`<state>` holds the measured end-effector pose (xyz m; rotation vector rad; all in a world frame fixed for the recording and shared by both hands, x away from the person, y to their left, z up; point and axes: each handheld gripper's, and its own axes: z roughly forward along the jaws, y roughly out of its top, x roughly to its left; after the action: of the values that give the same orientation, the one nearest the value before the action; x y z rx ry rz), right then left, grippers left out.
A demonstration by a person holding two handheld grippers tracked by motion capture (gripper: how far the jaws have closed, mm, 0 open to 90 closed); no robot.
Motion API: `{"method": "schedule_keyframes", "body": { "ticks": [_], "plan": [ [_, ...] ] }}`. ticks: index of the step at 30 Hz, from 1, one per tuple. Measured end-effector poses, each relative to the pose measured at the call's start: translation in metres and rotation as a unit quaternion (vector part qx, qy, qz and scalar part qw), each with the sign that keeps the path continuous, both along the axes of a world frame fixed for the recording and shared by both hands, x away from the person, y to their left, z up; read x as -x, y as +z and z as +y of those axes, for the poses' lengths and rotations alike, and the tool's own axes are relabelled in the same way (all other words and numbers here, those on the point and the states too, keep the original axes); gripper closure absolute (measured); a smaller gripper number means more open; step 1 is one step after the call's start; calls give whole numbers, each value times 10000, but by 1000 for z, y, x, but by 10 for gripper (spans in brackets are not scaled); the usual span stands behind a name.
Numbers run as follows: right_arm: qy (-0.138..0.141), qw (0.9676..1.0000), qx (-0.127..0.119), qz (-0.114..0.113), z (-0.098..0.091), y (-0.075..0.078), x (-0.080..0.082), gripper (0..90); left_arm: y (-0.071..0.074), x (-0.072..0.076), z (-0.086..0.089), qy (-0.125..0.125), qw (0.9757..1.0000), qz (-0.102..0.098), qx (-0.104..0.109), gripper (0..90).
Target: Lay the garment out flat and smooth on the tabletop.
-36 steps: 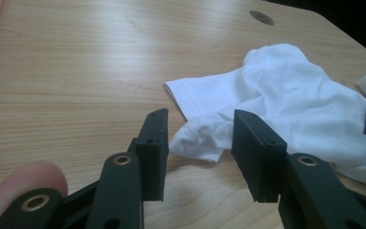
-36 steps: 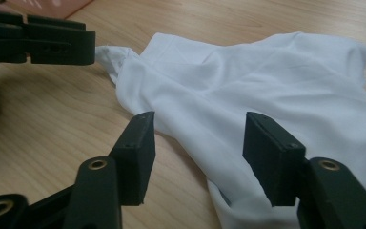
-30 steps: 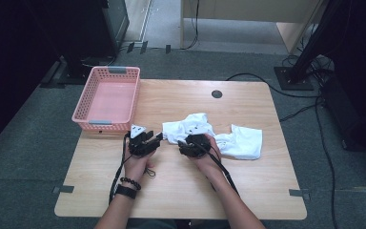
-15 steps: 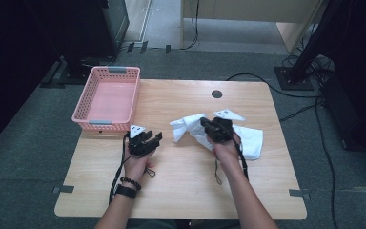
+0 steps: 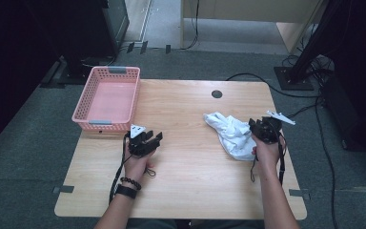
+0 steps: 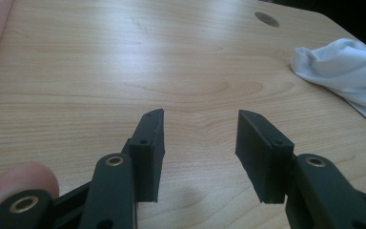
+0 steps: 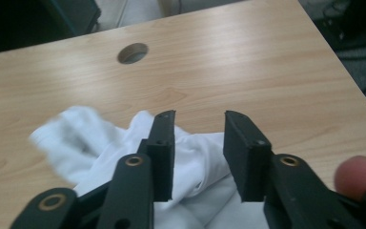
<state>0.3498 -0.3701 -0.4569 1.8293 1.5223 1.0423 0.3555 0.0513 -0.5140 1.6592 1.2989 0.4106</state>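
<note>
A crumpled white cloth lies bunched on the right half of the wooden table. My right gripper is at the cloth's right edge, near the table's right side. In the right gripper view its jaws have just been opening. They stand apart over the cloth, pressing nothing. My left gripper rests at the table's left front and is open. Bare wood shows between its jaws, and the cloth is far off to the right.
A pink plastic basket stands at the table's back left corner, just behind my left hand. A round cable hole sits near the far edge. Black cables run over the floor behind and to the right.
My right hand moved to the right, dragging the cloth's left part with it, so the cloth now lies bunched at the right. Its jaws then let go. The left hand stayed put.
</note>
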Motion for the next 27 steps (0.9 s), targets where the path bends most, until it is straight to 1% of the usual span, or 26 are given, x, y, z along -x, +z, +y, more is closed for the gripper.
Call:
{"method": "schedule_keyframes", "body": {
  "ticks": [1, 3, 5, 6, 7, 8, 10, 11, 12, 13, 15, 17, 19, 21, 23, 24, 25, 26, 27],
  "plan": [
    [156, 9998, 102, -85, 6, 2, 2, 616, 0, 0, 0, 1, 10000, 2, -11, 541],
    [585, 9979, 201, -205, 19, 6, 2, 587, 0, 0, -1, -5, 10000, 1, -22, 541],
    [954, 9948, 313, -167, 32, 6, -2, 564, 0, 0, -1, -16, 10000, 4, -30, 541],
    [1142, 9929, 337, -66, 37, 4, -5, 543, 0, 0, -1, -15, 10000, 8, -29, 541],
    [1292, 9909, 354, 134, 42, 0, -9, 528, 0, 0, -1, -17, 10000, 11, -29, 541],
    [1355, 9893, 398, 363, 45, -6, -14, 521, 0, 0, -1, -19, 10000, 14, -35, 541],
    [1260, 9871, 535, 827, 49, -20, -21, 535, 0, 0, -1, -24, 10000, 16, -37, 541],
    [1251, 9853, 531, 1036, 49, -26, -23, 611, 0, 0, -1, -28, 10000, 15, -40, 542],
    [1294, 9838, 495, 1135, 50, -32, -23, 681, 0, 0, -1, -32, 10000, 13, -35, 542],
    [1386, 9824, 489, 1153, 51, -37, -21, 728, 0, 0, -1, -34, 10000, 14, -27, 542],
    [1479, 9817, 560, 1059, 54, -41, -16, 789, 0, 0, -1, -42, 10000, 15, -5, 543],
    [1627, 9800, 466, 1051, 57, -41, -11, 825, 0, 0, -1, -46, 10000, 12, 0, 543],
    [1732, 9786, 298, 1067, 63, -42, -6, 832, -1, 0, -1, -65, 10000, 6, 1, 542],
    [1785, 9783, 256, 1018, 75, -43, 1, 833, -1, 0, -1, -111, 9999, 10, 0, 541],
    [1847, 9779, 235, 953, 92, -44, 10, 832, -1, 0, -2, -154, 9999, 11, 9, 537],
    [1901, 9772, 178, 925, 101, -44, 15, 832, -1, 0, -2, -159, 9999, 7, 11, 528],
    [1964, 9763, 55, 909, 110, -45, 18, 833, -1, 0, -2, -170, 9999, 15, 11, 526],
    [2032, 9749, -142, 905, 118, -45, 22, 835, -1, 0, -2, -178, 9998, 20, 16, 525],
    [2113, 9727, -360, 885, 126, -45, 24, 841, -1, 0, -2, -183, 9998, 24, 7, 525]
  ]
}}
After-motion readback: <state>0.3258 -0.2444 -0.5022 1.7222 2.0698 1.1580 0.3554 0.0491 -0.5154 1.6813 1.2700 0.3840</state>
